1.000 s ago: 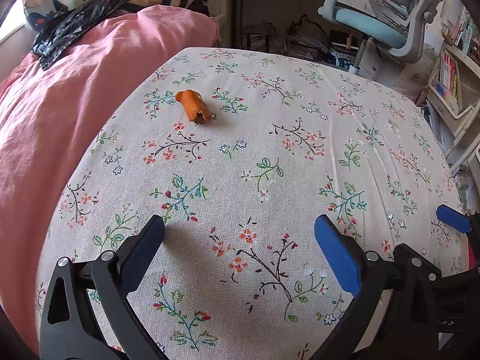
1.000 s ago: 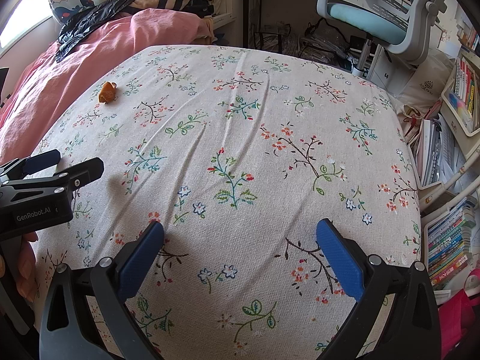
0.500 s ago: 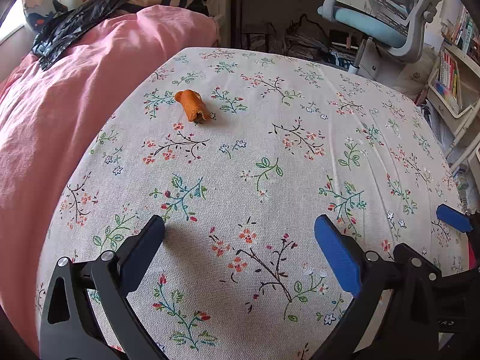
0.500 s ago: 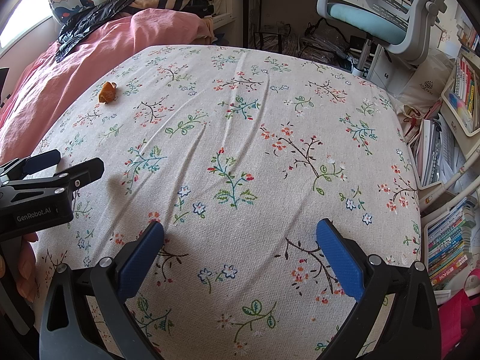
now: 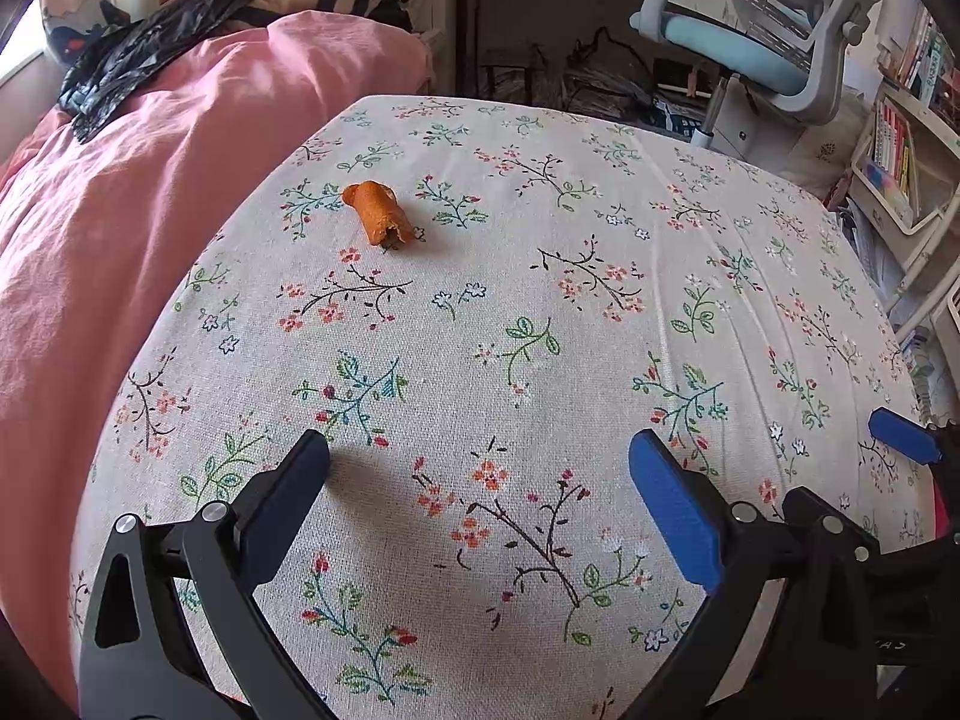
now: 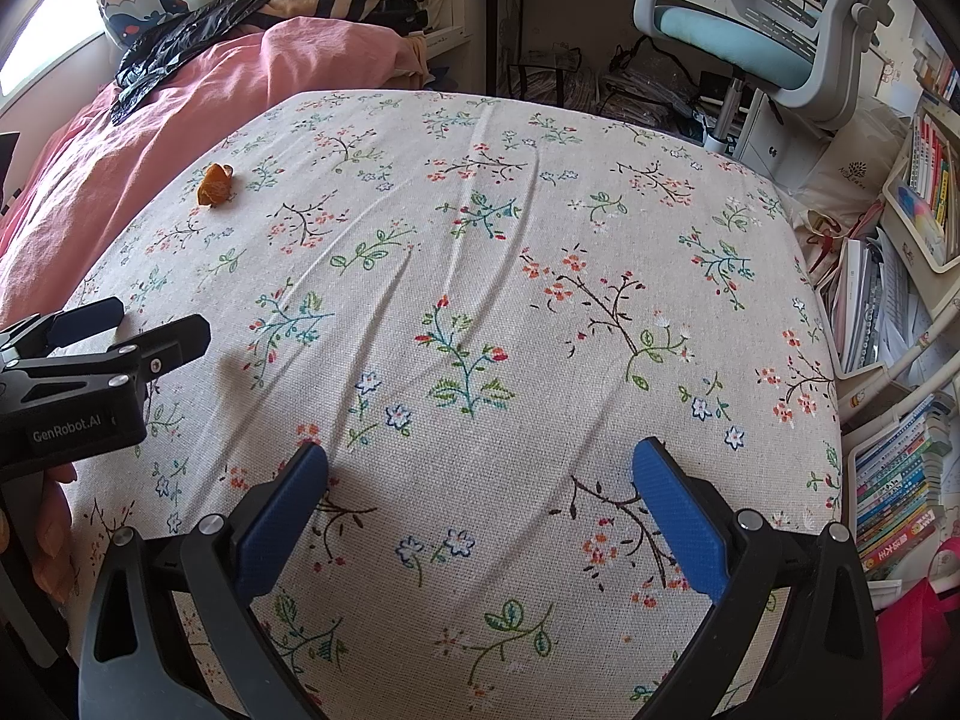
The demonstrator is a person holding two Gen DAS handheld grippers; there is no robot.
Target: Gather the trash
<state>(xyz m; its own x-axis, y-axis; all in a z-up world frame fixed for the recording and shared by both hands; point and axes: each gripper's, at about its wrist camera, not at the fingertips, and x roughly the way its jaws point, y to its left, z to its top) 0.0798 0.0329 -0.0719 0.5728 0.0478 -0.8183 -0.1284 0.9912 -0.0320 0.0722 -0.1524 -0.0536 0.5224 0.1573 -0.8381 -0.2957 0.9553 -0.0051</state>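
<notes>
Peel scrap (image 5: 381, 215) orange, curled (ragged end); both grippers' fingers wide apart, empty.

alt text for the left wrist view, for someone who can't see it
A piece of orange peel lies alone on a floral bedsheet, well ahead of the open, empty left gripper. A pink duvet sits to the left, with a black plastic bag on it; an office chair stands beyond.
</notes>
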